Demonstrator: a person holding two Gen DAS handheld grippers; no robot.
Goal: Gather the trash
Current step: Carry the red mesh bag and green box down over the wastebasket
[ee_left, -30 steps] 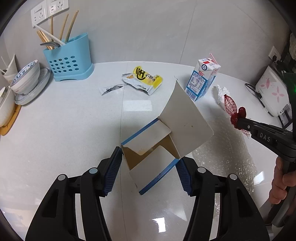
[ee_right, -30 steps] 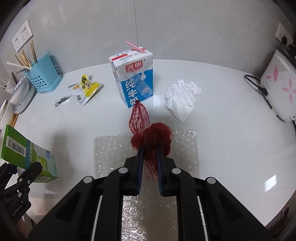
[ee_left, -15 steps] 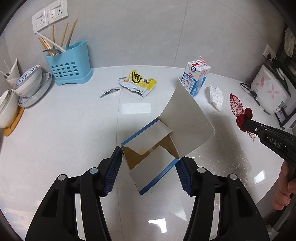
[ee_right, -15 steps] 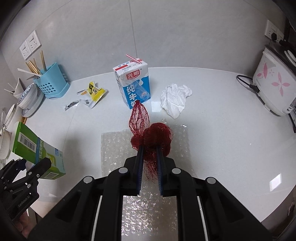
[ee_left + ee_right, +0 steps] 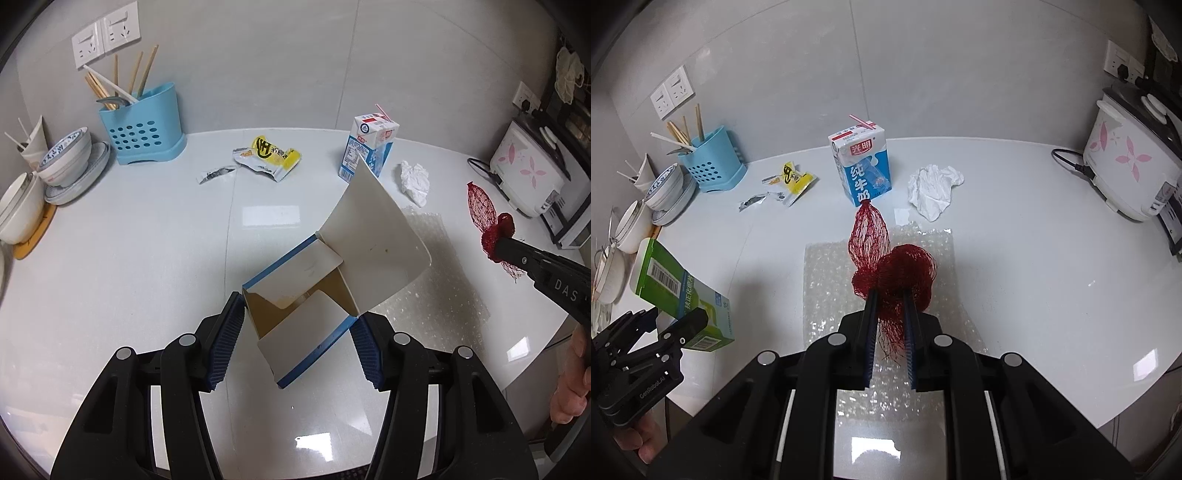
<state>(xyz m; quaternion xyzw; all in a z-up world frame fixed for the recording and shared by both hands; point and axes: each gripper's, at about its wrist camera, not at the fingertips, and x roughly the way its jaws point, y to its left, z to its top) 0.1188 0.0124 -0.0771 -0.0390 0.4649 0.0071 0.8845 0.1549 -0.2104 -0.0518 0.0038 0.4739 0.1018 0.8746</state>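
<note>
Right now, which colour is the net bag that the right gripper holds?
Dark red. The net bag, clamped in the right gripper, shows best in the right wrist view.

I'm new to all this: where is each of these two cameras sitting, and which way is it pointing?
Left wrist view: sits on the left gripper, looking down along its blue-padded fingers at the open white-and-blue cardboard box they clamp over the white countertop; the person's right hand shows at the edge.
Right wrist view: sits on the right gripper, looking down at the red mesh net bag it pinches above clear bubble wrap; the other hand's fingers show bottom left.
Shared: blue-and-white milk carton, crumpled white tissue, both grippers.
</note>
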